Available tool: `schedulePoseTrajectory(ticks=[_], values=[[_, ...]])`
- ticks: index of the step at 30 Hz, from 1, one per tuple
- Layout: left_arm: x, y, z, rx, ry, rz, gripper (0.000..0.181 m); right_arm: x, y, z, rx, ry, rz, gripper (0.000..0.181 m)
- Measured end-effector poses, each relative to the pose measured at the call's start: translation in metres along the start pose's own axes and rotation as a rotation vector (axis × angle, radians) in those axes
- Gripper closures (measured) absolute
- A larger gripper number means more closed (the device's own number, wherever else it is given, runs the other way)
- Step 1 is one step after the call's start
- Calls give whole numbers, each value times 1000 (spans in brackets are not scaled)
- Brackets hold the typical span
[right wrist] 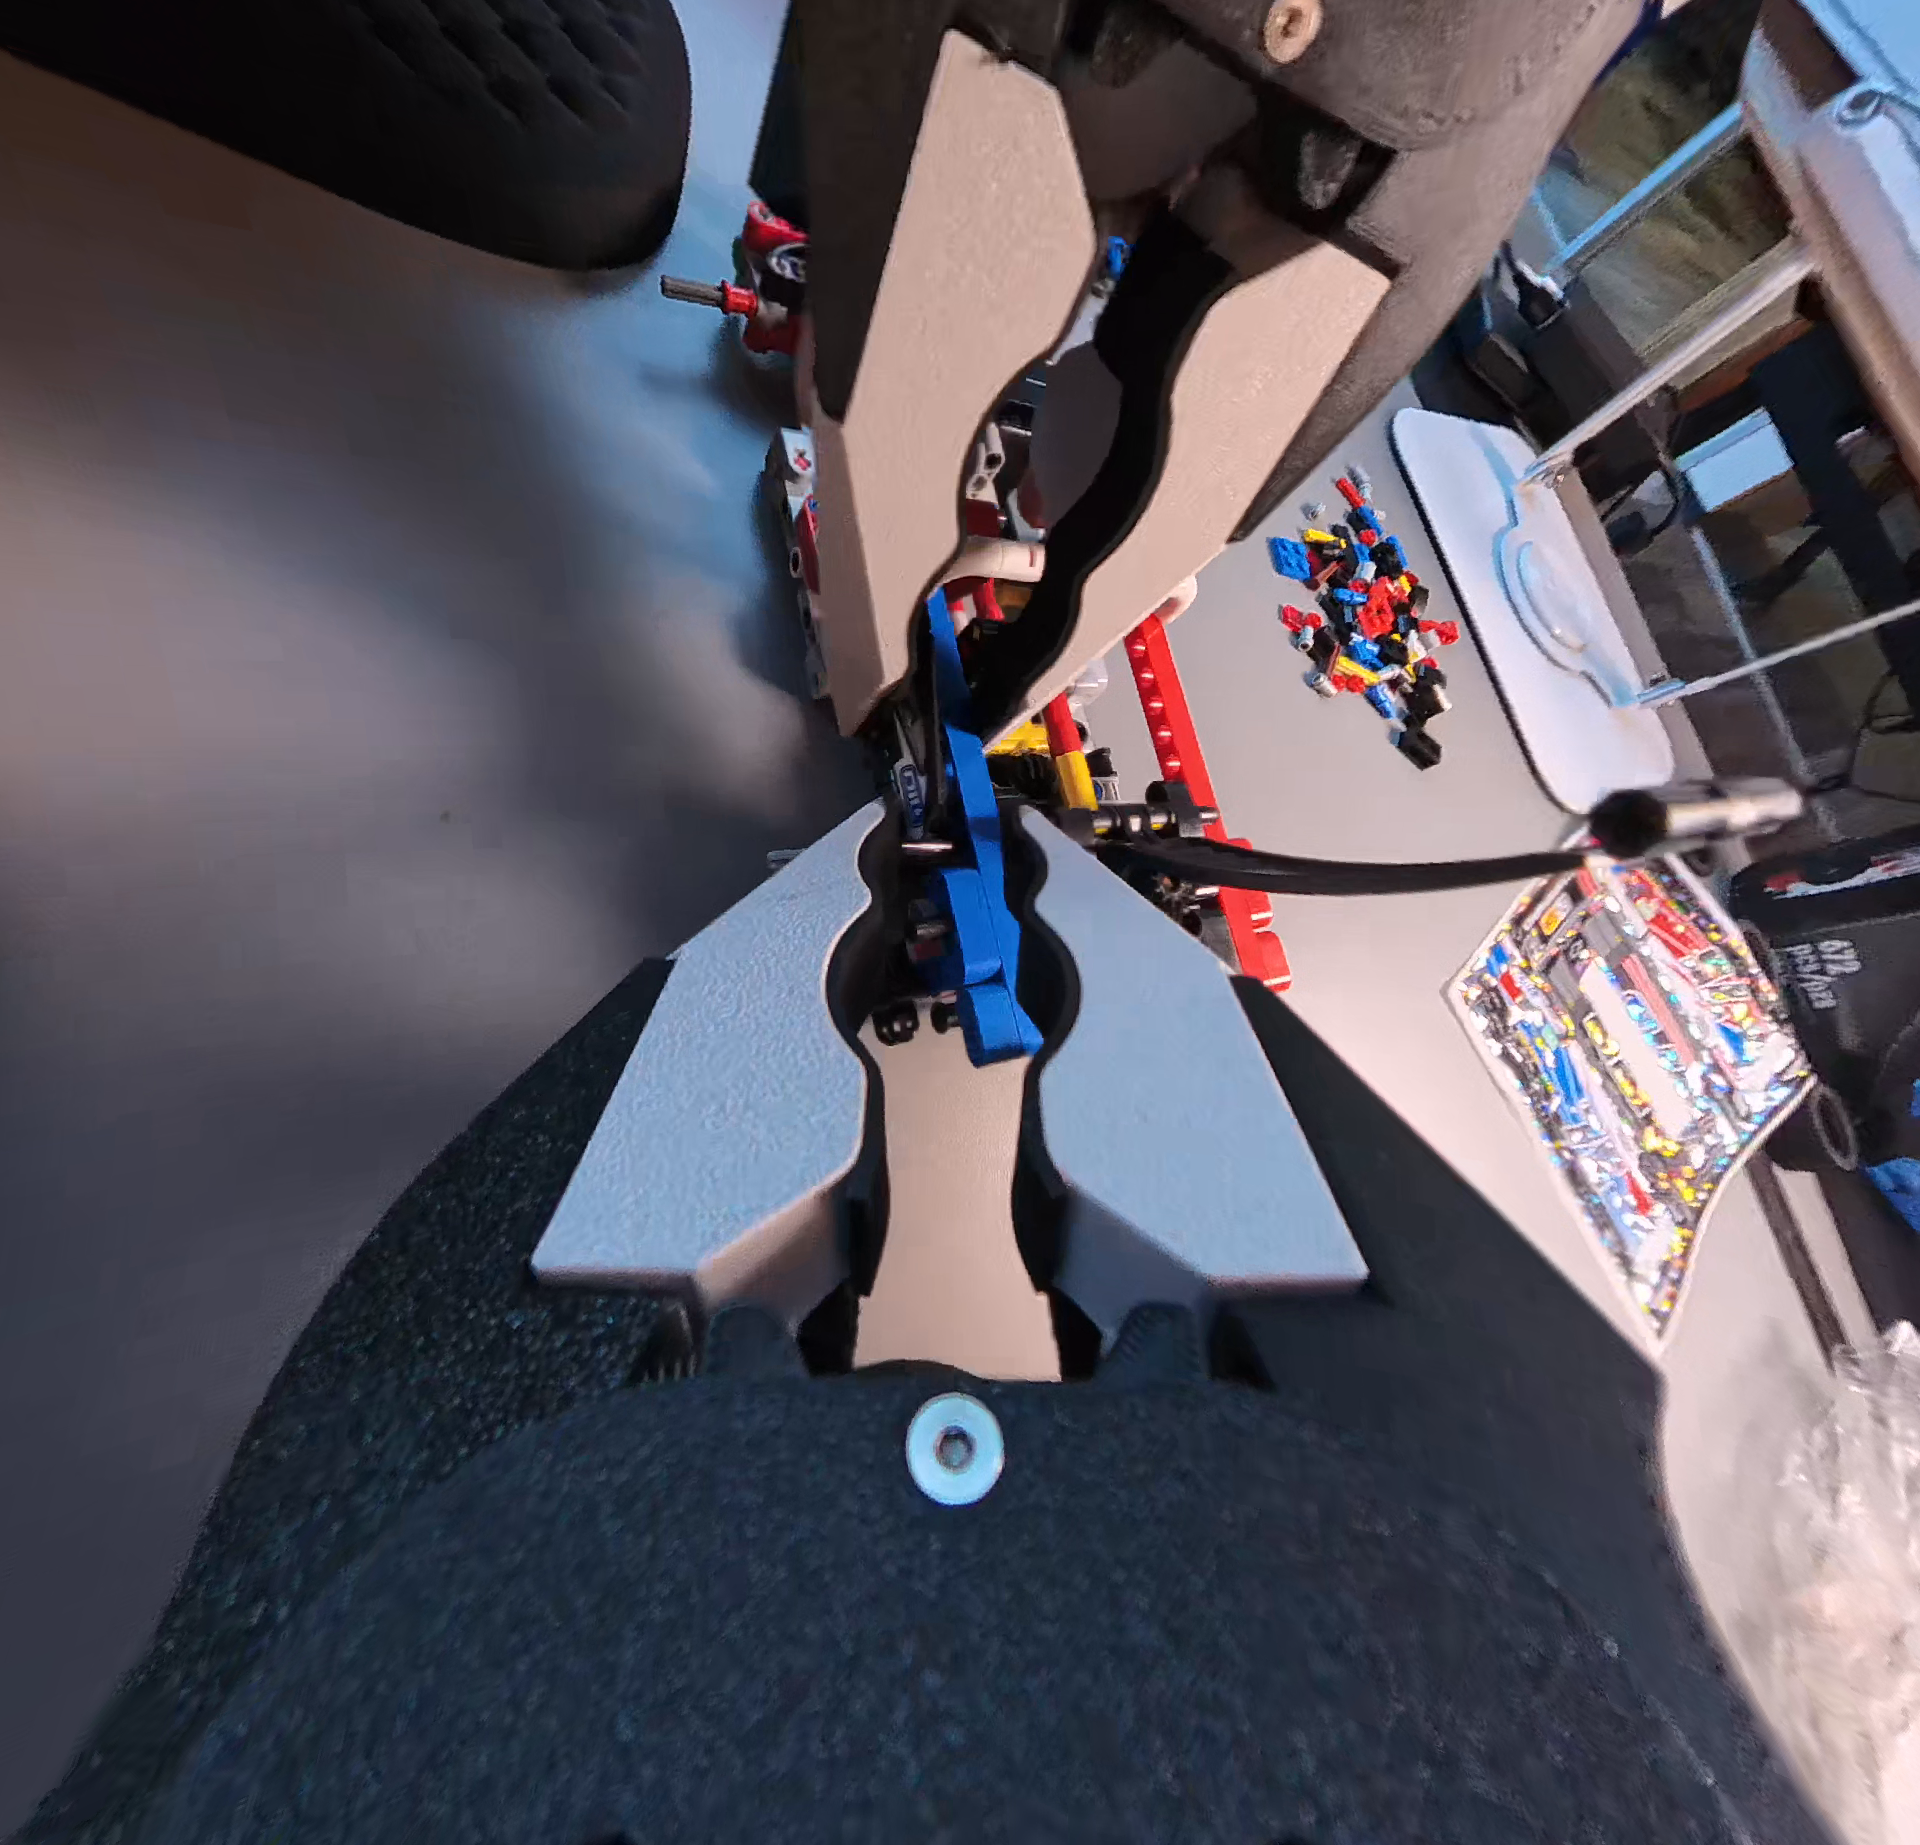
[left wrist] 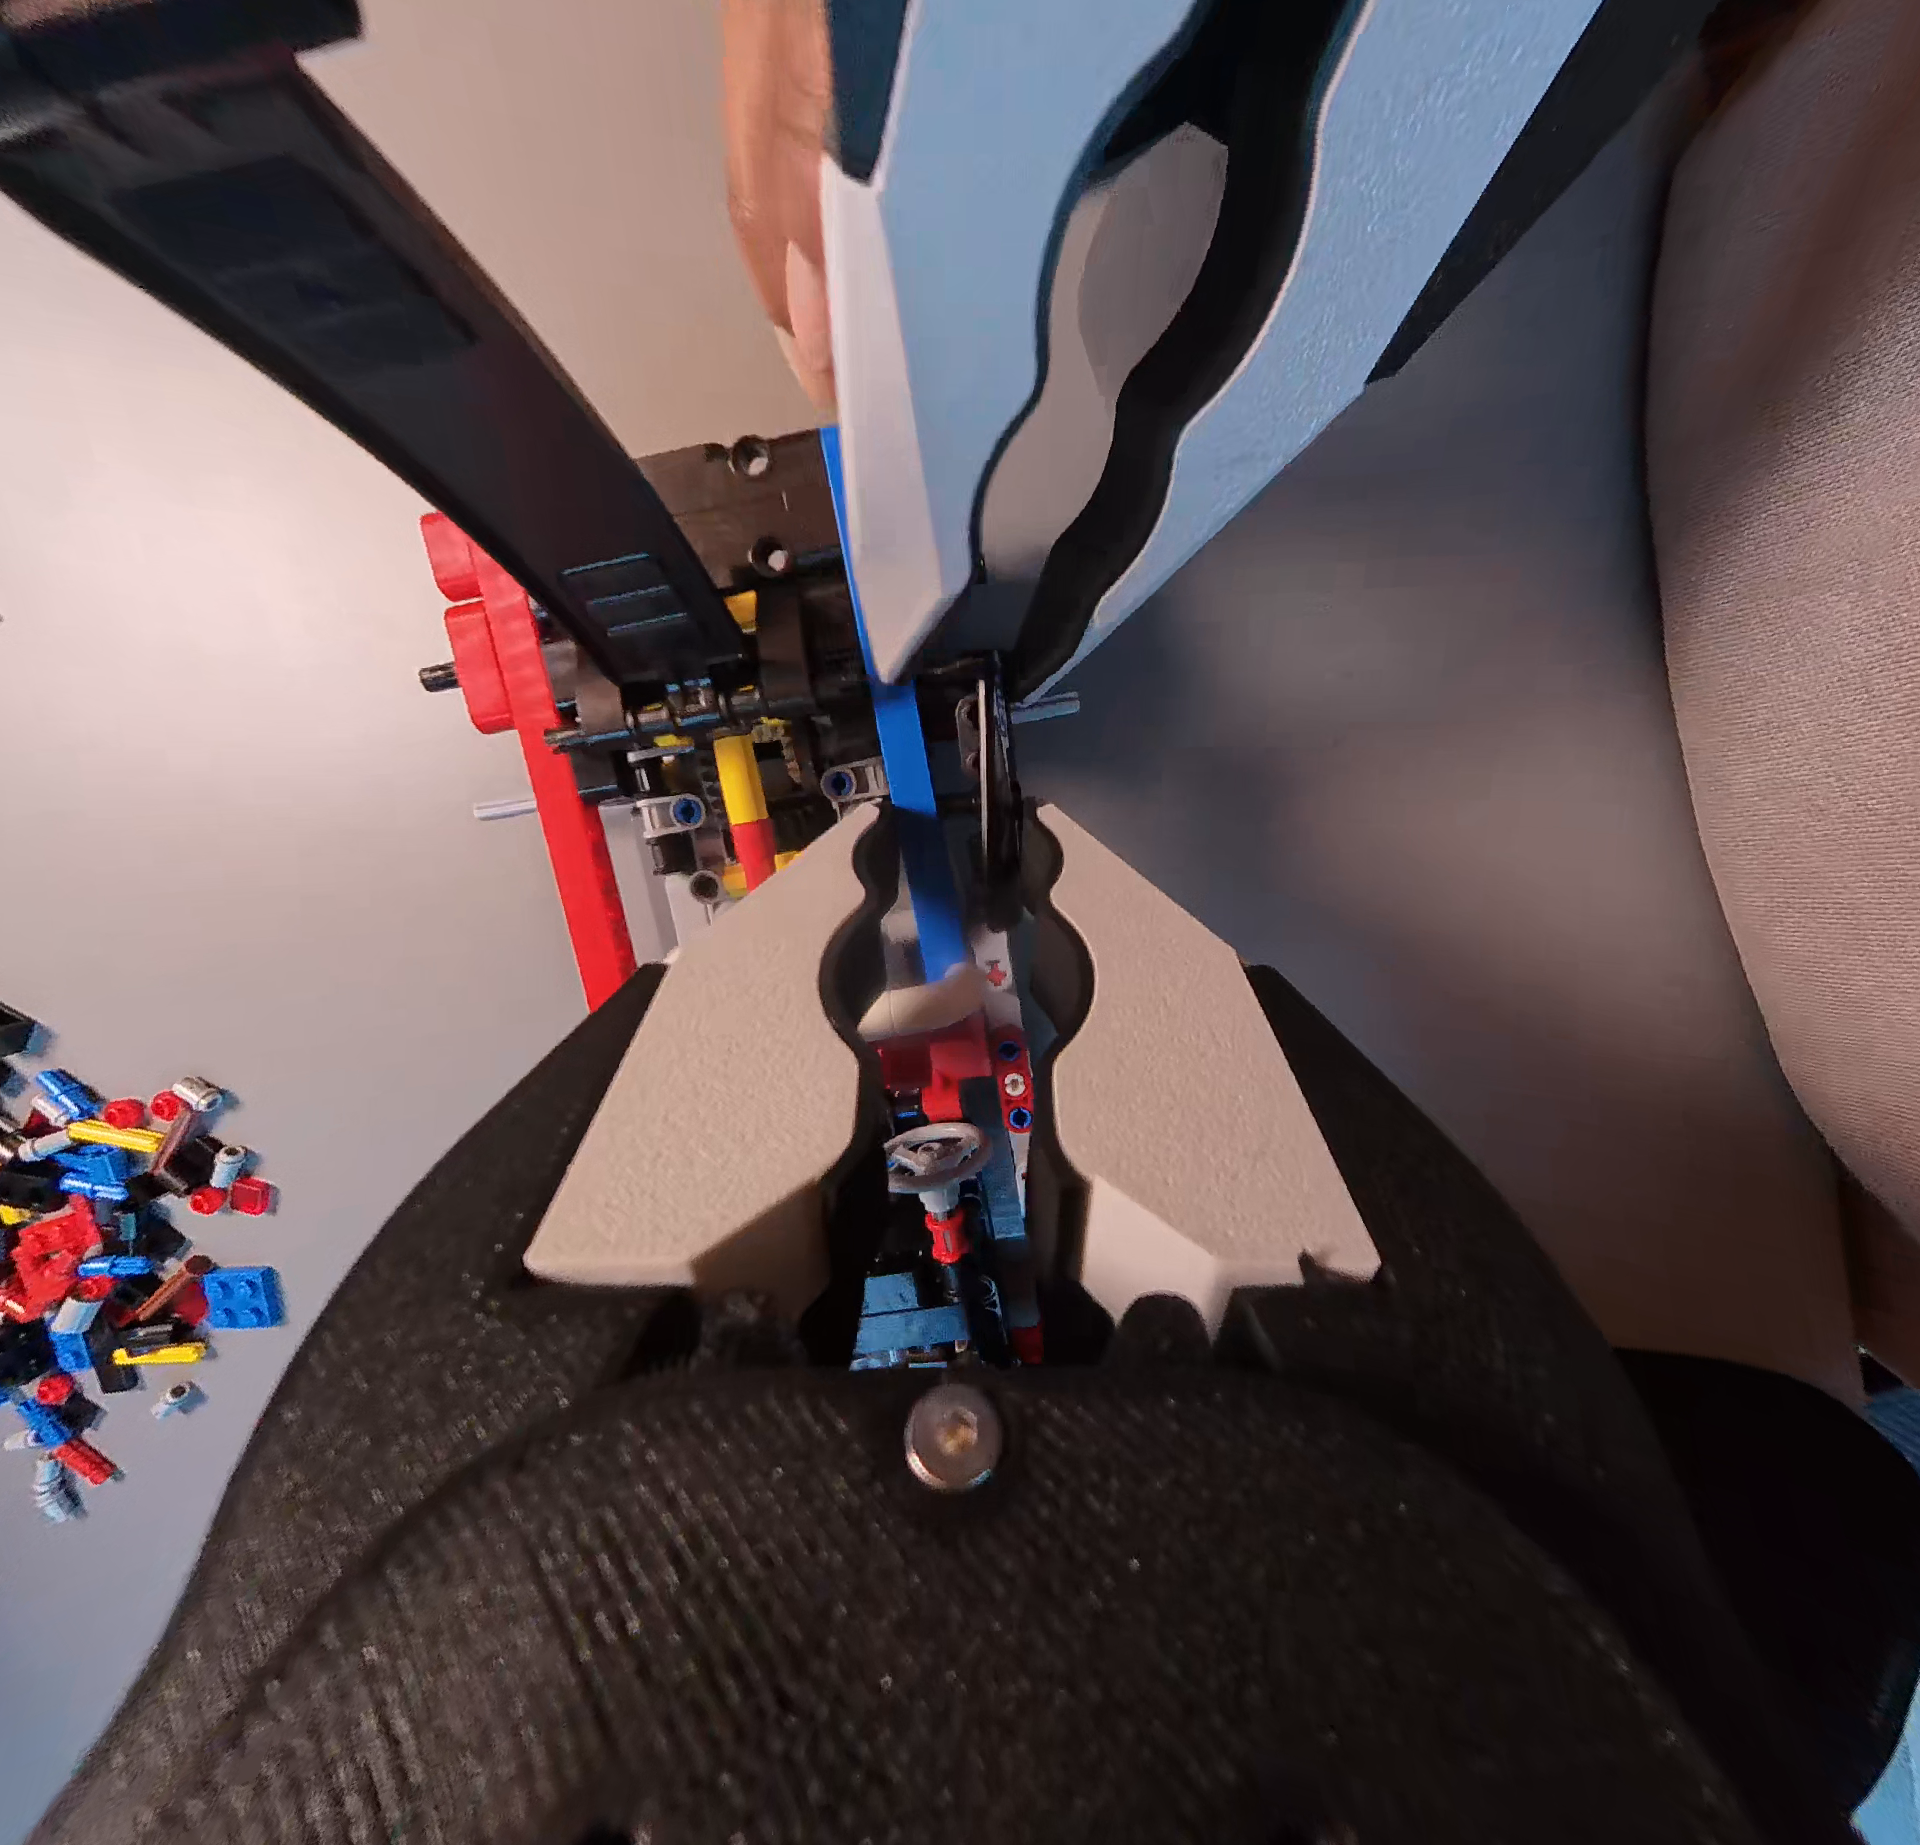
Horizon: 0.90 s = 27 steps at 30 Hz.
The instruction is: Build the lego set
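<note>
The lego model [left wrist: 748, 746], a black, yellow and red technic frame with a long red beam [left wrist: 561, 808], is held up between both grippers. My left gripper [left wrist: 956, 819] is shut on the model around a blue beam [left wrist: 914, 756]. A small grey steering wheel [left wrist: 935, 1156] shows between its fingers. My right gripper [left wrist: 956, 663] comes in from above, tip to tip with the left. In the right wrist view my right gripper [right wrist: 951, 819] is shut on the blue piece [right wrist: 977, 912] of the model. The left gripper [right wrist: 925, 694] closes on the same piece from above.
A pile of loose lego pieces [left wrist: 114, 1245] lies on the grey table at the left; it also shows in the right wrist view [right wrist: 1361, 621]. A white tray [right wrist: 1507, 600], a colourful printed sheet [right wrist: 1621, 1057] and a black cable [right wrist: 1351, 870] are at the right. A hand [left wrist: 779, 185] shows behind the right gripper. Left and right tips are no more than a few centimetres apart.
</note>
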<state>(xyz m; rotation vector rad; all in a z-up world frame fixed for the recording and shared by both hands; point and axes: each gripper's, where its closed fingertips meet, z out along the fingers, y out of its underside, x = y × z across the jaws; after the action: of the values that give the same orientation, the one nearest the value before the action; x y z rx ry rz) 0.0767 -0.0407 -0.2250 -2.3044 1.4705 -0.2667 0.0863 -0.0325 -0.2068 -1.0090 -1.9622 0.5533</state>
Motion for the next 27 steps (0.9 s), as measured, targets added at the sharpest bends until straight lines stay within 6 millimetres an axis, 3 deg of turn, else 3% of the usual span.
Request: schedulePoseTrajectory(ticks=[4,15,19,24,27], values=[[-1,0,0,16,-27,13,161,-6,-1,0,-13,27,-71,177],[0,-2,1,18,-28,26,161,-6,-2,-2,24,-59,-185,177],[0,-2,2,13,-34,30,161,-5,0,-1,58,-94,-145,177],[0,-2,2,-1,-35,31,161,6,1,-1,69,-75,-32,154],[1,-3,3,1,-32,30,161,7,3,-2,65,-101,27,151]])
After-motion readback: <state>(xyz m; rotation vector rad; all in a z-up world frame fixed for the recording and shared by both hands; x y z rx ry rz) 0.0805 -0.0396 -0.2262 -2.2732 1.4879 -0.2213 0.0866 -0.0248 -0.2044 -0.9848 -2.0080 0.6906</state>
